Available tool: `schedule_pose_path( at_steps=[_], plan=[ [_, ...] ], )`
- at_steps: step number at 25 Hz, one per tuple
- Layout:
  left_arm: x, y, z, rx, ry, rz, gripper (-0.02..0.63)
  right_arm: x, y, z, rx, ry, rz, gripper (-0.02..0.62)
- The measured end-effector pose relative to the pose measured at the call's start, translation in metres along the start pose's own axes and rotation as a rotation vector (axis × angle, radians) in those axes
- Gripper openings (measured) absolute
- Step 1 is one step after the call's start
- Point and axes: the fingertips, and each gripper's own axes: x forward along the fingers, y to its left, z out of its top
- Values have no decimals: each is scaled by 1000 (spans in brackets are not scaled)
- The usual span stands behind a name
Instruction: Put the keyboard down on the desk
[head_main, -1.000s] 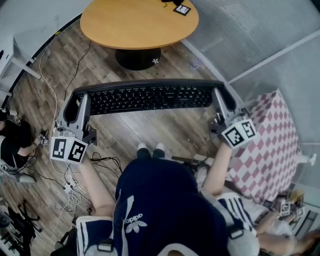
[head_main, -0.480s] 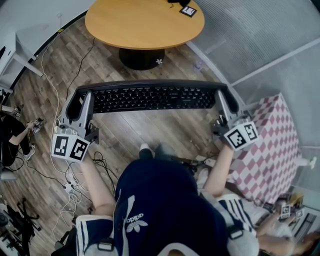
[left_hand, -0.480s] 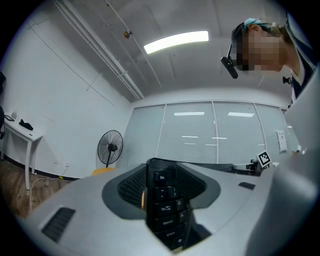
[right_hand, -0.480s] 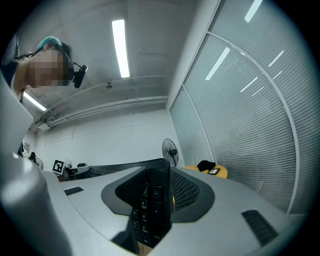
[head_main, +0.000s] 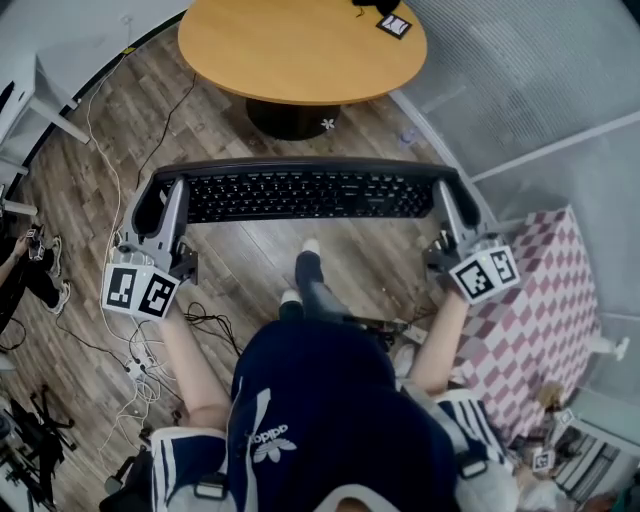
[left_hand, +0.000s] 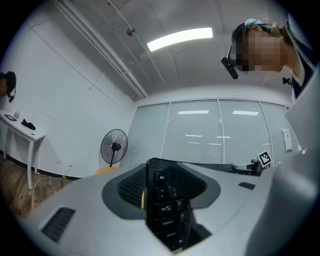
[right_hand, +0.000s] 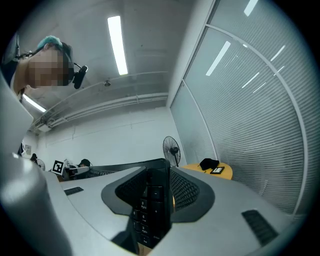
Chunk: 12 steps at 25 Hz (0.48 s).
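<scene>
A long black keyboard (head_main: 300, 195) is held level in the air over the wooden floor, one end in each gripper. My left gripper (head_main: 160, 205) is shut on its left end, where the Esc and Tab keys of the keyboard (left_hand: 167, 210) show between the jaws. My right gripper (head_main: 447, 200) is shut on its right end, with the number keys of the keyboard (right_hand: 150, 200) between the jaws. The round wooden desk (head_main: 300, 50) stands just beyond the keyboard, at the top of the head view.
A small marker card (head_main: 394, 25) and a dark object lie at the desk's far right edge. Cables (head_main: 140, 350) trail over the floor at the left. A pink checked surface (head_main: 545, 310) stands at the right, a white table leg (head_main: 50, 95) at the left. A floor fan (left_hand: 114, 147) stands by the wall.
The person has stepped forward, one foot now out in front. The desk has come a little closer. Both grippers still hold the keyboard level.
</scene>
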Motion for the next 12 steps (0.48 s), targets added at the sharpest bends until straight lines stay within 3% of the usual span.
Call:
schedule_pose_path(
  at_steps=[12],
  plan=[
    [110,48,15,27,-38,69,186,127,-76,18,7,-10,66,130]
  ],
)
